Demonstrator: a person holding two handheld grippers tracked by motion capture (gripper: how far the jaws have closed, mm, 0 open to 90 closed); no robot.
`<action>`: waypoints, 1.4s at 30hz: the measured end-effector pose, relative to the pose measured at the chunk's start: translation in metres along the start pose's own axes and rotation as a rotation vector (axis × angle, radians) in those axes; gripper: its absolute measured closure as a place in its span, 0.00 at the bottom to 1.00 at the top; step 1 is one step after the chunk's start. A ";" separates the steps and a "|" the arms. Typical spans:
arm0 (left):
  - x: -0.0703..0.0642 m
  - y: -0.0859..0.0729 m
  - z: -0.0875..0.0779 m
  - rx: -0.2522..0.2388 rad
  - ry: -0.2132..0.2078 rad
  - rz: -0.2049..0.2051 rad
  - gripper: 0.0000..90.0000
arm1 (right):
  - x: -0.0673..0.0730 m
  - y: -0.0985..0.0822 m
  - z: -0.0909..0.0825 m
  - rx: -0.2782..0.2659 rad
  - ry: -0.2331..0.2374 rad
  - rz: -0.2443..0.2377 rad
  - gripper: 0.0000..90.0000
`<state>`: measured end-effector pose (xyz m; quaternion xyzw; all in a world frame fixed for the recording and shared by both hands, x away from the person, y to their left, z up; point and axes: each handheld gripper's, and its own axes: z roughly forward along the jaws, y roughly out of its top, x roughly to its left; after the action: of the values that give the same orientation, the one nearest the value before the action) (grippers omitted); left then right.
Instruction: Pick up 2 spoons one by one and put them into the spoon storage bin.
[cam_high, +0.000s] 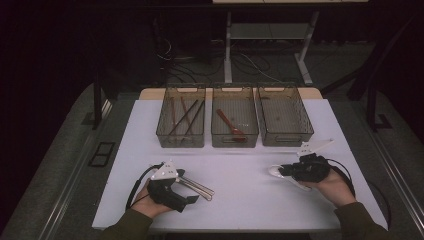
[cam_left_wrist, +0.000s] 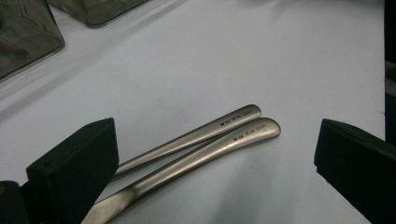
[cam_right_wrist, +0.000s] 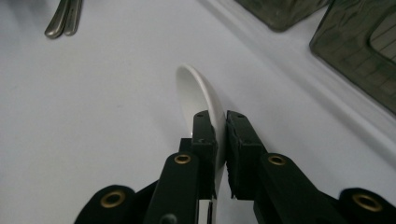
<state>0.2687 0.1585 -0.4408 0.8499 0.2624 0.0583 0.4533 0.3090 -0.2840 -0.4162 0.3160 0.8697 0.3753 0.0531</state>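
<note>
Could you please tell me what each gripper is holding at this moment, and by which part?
The right gripper pinches a white spoon by its rim. The left gripper holds nothing; its jaws stand open around two metal handles.

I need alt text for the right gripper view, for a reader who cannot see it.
The right gripper, its two black jaws shut, pinches a white ceramic spoon by its edge over the white table. Two metal utensil handles lie at the top left; smoky transparent plastic bins stand at the top right.
</note>
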 end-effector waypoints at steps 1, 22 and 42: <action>0.000 0.000 0.000 -0.001 -0.001 -0.001 0.00 | 0.000 0.002 0.000 -0.002 -0.005 0.001 0.92; 0.001 0.000 0.000 -0.006 0.001 -0.007 0.00 | -0.006 0.038 0.001 -0.120 -0.031 0.026 0.92; 0.001 0.000 0.000 -0.008 -0.002 -0.003 0.00 | -0.007 0.093 0.019 -0.181 -0.056 0.024 0.92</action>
<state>0.2691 0.1591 -0.4406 0.8478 0.2630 0.0580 0.4569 0.3680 -0.2285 -0.3669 0.3307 0.8266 0.4440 0.1012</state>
